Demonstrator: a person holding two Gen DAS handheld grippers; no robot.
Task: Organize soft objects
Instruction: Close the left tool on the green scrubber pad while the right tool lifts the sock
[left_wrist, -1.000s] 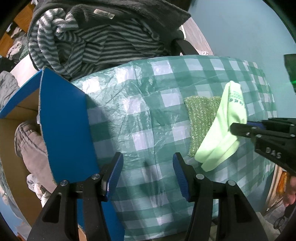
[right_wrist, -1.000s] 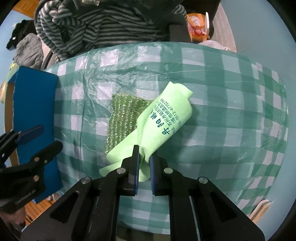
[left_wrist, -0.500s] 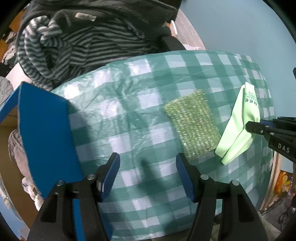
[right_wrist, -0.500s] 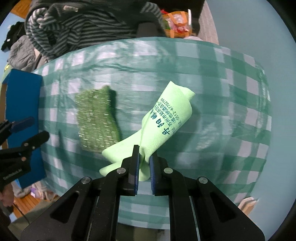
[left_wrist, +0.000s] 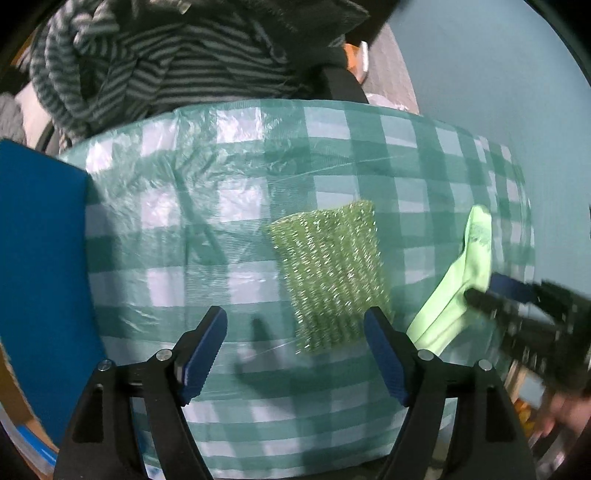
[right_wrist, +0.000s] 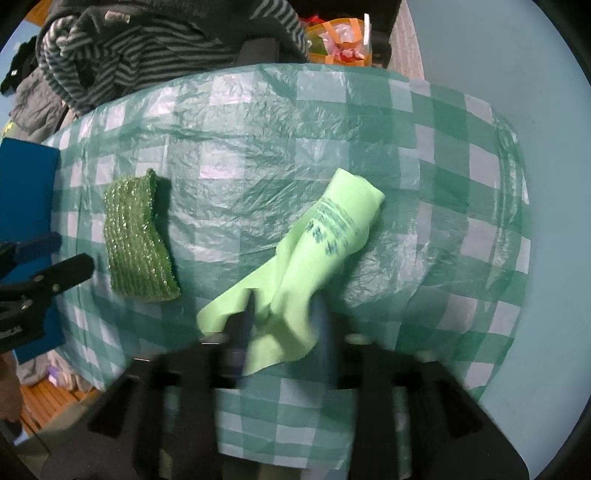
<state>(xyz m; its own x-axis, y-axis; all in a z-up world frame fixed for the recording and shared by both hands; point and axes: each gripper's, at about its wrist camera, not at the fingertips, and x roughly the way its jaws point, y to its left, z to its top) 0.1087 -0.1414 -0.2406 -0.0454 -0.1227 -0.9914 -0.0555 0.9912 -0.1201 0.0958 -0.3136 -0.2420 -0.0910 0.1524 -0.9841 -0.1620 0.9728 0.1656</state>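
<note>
On the green checked tablecloth (right_wrist: 332, 122), the sparkly green scrubber (right_wrist: 138, 240) is the landmark: light-green cloth (right_wrist: 314, 258) lies to its right, well apart. Right gripper (right_wrist: 284, 325) jaws just opening, cloth loose between them. Left gripper (left_wrist: 295, 350) spread wide, empty, jaws just widened.

The left gripper (left_wrist: 295, 347) is a black plastic frame whose two arms taper forward, each with a triangular cut-out low down. Its fingers (left_wrist: 205, 354) are faced with deep blue pads, ribbed along the inner edge. Round silver screws sit on each arm, two to a side, near the base of the pads. The right gripper (right_wrist: 284, 321) has the same black build, blurred in its own camera, with dark blue pads and pale screw heads; from the left camera its side shows small studs along the black arm.
</note>
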